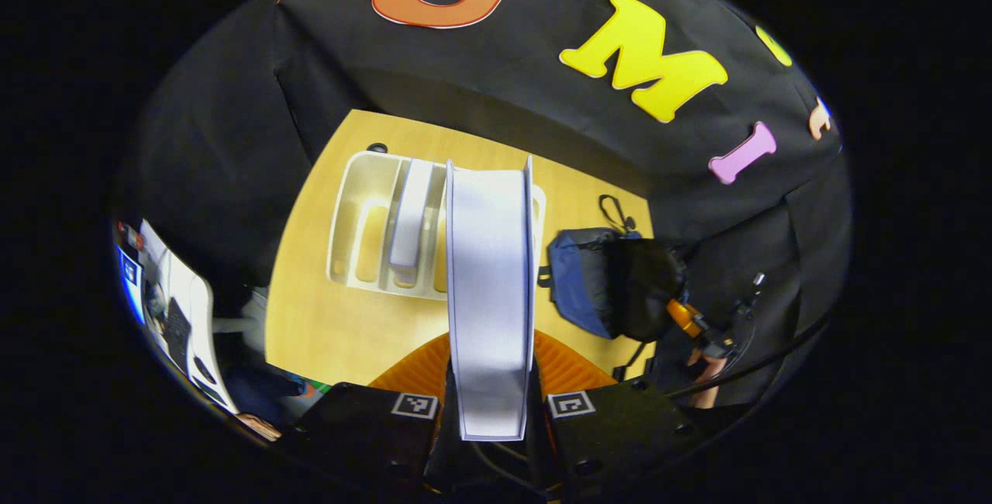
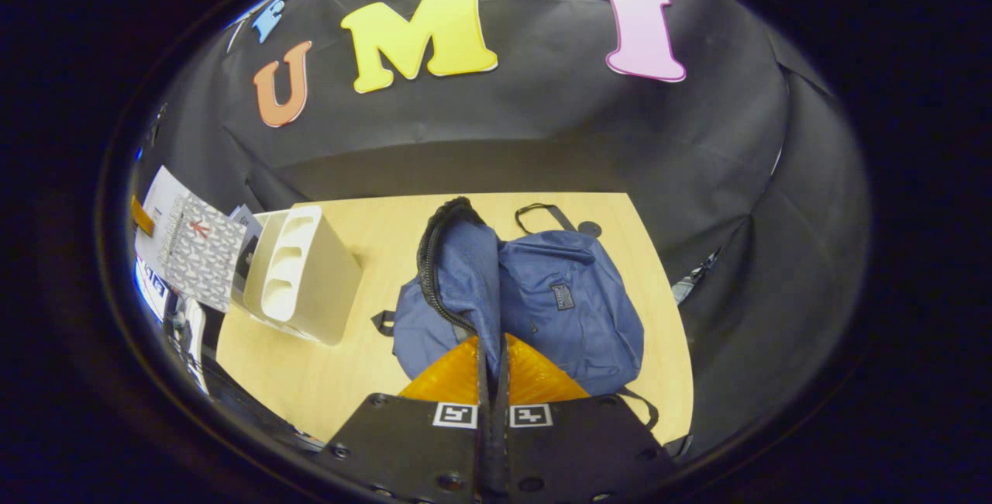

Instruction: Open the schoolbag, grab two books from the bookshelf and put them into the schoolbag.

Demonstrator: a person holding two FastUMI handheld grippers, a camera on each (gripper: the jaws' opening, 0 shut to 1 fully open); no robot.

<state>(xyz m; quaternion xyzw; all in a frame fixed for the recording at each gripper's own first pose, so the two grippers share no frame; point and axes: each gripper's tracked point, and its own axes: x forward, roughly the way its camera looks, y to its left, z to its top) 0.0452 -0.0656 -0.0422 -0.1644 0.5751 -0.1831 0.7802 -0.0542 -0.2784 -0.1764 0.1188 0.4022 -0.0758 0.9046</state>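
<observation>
The left tool is clamped on a white book, held edge-up above the desk in front of the bookshelf, where another book stands. The right tool pinches the blue schoolbag's zippered flap, lifting it open.

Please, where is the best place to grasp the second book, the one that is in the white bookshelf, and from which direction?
Probably the second book is best pinched by its exposed top edge, coming from above: it stands upright between dividers of the white bookshelf, so its faces look blocked.
</observation>
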